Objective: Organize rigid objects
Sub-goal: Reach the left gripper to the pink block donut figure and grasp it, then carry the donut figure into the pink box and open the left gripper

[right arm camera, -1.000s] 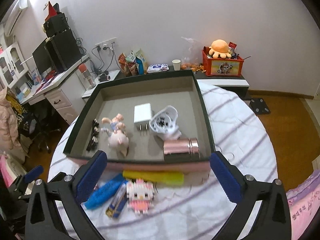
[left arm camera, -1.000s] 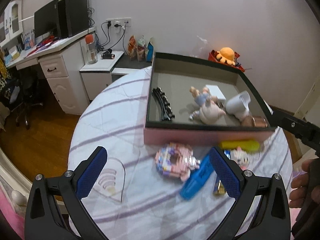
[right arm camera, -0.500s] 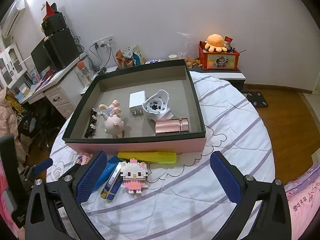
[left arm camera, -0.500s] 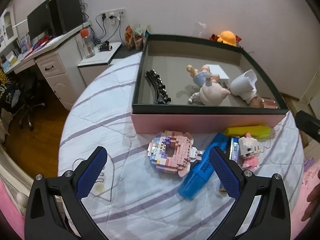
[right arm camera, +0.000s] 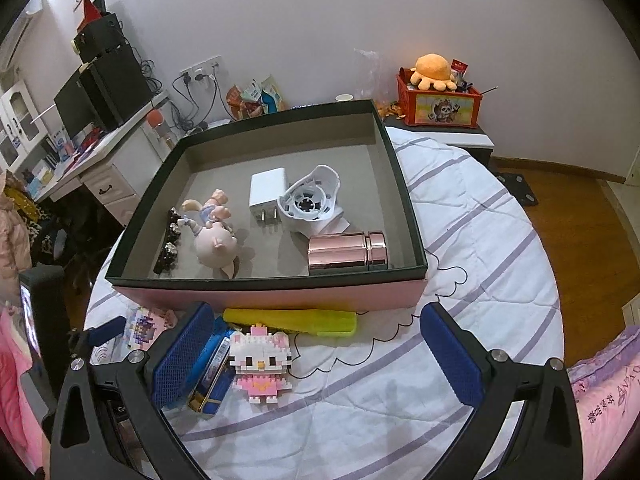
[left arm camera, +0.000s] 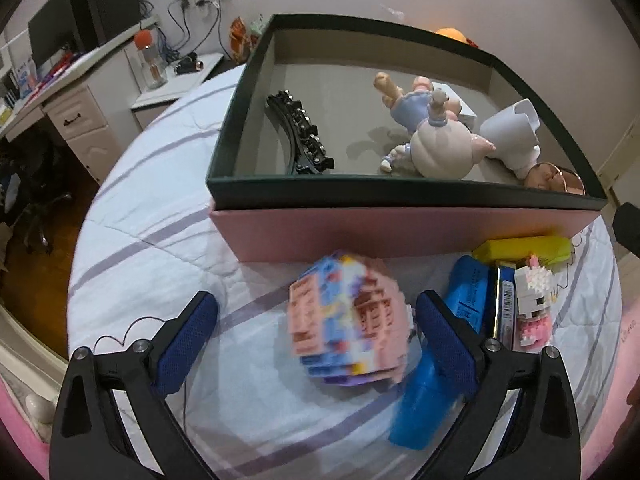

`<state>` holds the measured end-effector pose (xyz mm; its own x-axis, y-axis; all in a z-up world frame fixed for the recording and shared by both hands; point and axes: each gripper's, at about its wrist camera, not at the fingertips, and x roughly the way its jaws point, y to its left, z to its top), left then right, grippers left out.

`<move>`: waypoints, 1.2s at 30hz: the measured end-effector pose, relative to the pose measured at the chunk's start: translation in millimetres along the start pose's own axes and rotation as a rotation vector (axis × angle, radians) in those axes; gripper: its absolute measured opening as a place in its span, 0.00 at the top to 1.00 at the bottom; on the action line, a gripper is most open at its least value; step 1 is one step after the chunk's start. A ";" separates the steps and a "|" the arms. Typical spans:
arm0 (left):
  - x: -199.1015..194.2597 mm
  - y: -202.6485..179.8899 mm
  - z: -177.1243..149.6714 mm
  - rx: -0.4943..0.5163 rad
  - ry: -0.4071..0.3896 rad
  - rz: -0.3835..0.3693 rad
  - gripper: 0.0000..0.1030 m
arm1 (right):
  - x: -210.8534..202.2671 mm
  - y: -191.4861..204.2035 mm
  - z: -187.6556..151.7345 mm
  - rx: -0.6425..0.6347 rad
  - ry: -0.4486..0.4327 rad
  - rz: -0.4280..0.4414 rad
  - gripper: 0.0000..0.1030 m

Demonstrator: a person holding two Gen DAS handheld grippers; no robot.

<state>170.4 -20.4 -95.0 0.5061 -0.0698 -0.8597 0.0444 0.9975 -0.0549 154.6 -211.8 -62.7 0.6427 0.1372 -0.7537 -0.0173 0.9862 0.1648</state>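
A pink-sided open box (left arm camera: 400, 236) (right arm camera: 264, 296) stands on the round table and holds a pig doll (right arm camera: 214, 240), a black hair clip (left arm camera: 300, 136), a white charger (right arm camera: 266, 194), a white plastic piece (right arm camera: 310, 202) and a rose-gold can (right arm camera: 346, 250). In front of the box lie a pastel brick model (left arm camera: 348, 324) (right arm camera: 140, 324), a blue tube (left arm camera: 436, 364), a yellow case (right arm camera: 292, 322), a blue pack (right arm camera: 214, 376) and a pink-and-white brick cat (right arm camera: 262, 362). My left gripper (left arm camera: 318, 332) is open around the pastel brick model. My right gripper (right arm camera: 316, 356) hangs open over the brick cat.
The table wears a white cloth with purple stripes (right arm camera: 460, 240). A desk with a monitor (right arm camera: 100, 104) stands at the back left, and a low cabinet with a red box and an orange plush (right arm camera: 436, 92) is behind the box. Wooden floor (right arm camera: 572, 216) lies to the right.
My left gripper has dropped forward onto the pastel brick model, which now sits between its fingers. My right gripper has pulled back from the box, and the brick cat is closer.
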 end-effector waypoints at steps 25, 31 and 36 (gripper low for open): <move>-16.1 0.6 -8.9 0.016 -0.006 -0.057 0.29 | -1.3 1.4 0.3 0.000 -0.003 0.009 0.00; -14.1 0.9 -12.1 0.022 -0.003 -0.027 0.13 | -5.2 1.2 -1.1 -0.003 -0.009 0.006 0.00; -15.5 7.0 -12.7 0.008 -0.018 -0.038 0.34 | -5.1 0.1 -2.3 0.000 -0.006 0.007 0.00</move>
<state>151.9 -12.3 -88.5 0.5195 -0.1081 -0.8476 0.0707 0.9940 -0.0835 149.6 -212.1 -60.3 0.6470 0.1433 -0.7489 -0.0220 0.9853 0.1696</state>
